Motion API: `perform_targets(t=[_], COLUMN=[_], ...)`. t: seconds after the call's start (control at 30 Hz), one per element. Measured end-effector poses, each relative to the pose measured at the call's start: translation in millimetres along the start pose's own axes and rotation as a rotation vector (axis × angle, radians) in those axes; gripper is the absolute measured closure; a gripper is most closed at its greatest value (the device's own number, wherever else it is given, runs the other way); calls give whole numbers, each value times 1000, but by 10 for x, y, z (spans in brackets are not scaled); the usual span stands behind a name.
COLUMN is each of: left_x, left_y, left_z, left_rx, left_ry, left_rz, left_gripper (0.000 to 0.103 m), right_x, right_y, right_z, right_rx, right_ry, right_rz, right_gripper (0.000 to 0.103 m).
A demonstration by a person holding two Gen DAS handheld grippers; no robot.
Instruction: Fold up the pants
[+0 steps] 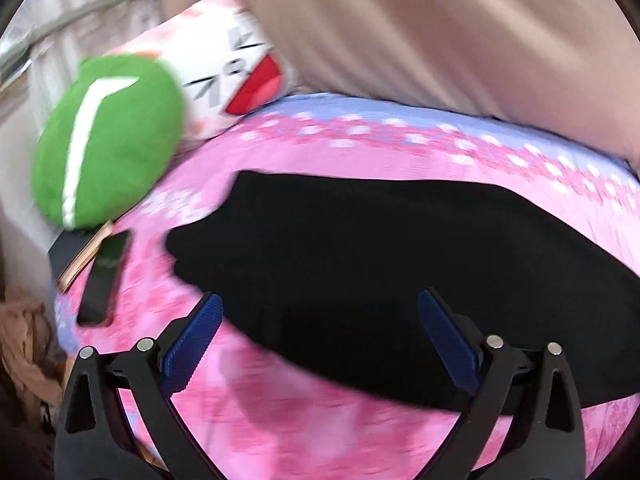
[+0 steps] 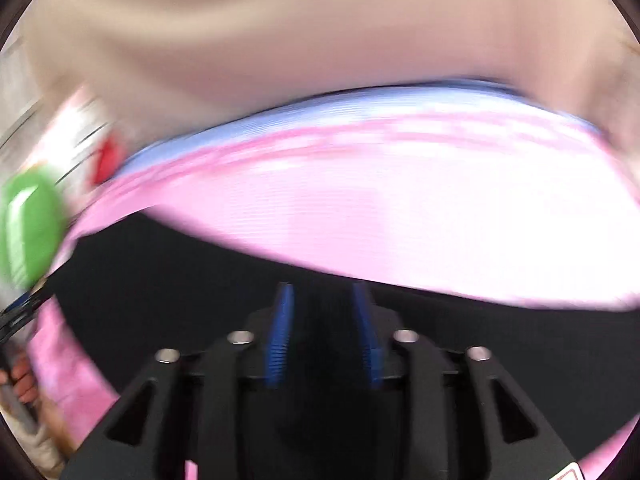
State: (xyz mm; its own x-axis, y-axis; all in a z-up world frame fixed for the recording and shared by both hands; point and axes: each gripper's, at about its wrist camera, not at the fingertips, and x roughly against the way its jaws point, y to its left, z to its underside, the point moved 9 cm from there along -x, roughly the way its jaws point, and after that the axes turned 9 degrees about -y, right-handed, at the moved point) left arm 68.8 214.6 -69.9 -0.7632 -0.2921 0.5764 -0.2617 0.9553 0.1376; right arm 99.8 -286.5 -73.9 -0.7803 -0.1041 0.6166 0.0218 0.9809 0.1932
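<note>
The left gripper (image 1: 320,354) is holding its blue ribbed fingers (image 1: 192,346) spread wide, with nothing between them; they are hanging above the near edge of the black fabric pants (image 1: 400,264), not gripping them. The pants are lying in a long dark folded shape across the pink flowered bedsheet (image 1: 312,420), running from the middle of the bed toward the right.

The right gripper (image 2: 323,332) is showing its own blue fingers (image 2: 280,340) partly apart, a narrow gap between them. They are sitting right over the pants (image 2: 160,300), but the blur makes it impossible to tell whether the cloth is lying between the pads or only beneath them; the pads are not seen pressing on anything.

Only the left wrist view is giving the left end of the bed clearly: a round green plush cushion with a white stripe (image 1: 108,140), a white cartoon-face pillow with a red mouth (image 1: 236,76) behind it, and a dark flat phone (image 1: 102,280) lying on the sheet just beside the cushion. The right wrist view is smearing these into streaks, yet it alone is catching a hand (image 2: 22,382) at its lower left edge.

Both grippers are pointing downward at a slant toward the bed, and a beige cloth (image 1: 420,32) is filling the top of both views.
</note>
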Motion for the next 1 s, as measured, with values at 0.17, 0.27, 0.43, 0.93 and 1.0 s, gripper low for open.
perform_targets(t=[0.17, 0.27, 0.43, 0.93, 1.0], left_x=[52, 110, 219, 201, 192], left_y=[-956, -1449, -1957, -2389, -2402], left_z=[43, 143, 276, 406, 456], left_rx=[-127, -189, -259, -344, -351], left_ry=[-5, 11, 26, 53, 60], left_rz=[96, 143, 175, 129, 129], left_gripper=[7, 7, 7, 6, 6], right_x=[696, 794, 534, 499, 735], right_y=[-1786, -2231, -2177, -2427, -2352], right_z=[270, 405, 428, 185, 33], right_rx=[-233, -300, -197, -102, -138], right_ry=[-71, -69, -28, -58, -140], right_rz=[318, 339, 294, 265, 248], right_gripper=[56, 55, 46, 89, 82])
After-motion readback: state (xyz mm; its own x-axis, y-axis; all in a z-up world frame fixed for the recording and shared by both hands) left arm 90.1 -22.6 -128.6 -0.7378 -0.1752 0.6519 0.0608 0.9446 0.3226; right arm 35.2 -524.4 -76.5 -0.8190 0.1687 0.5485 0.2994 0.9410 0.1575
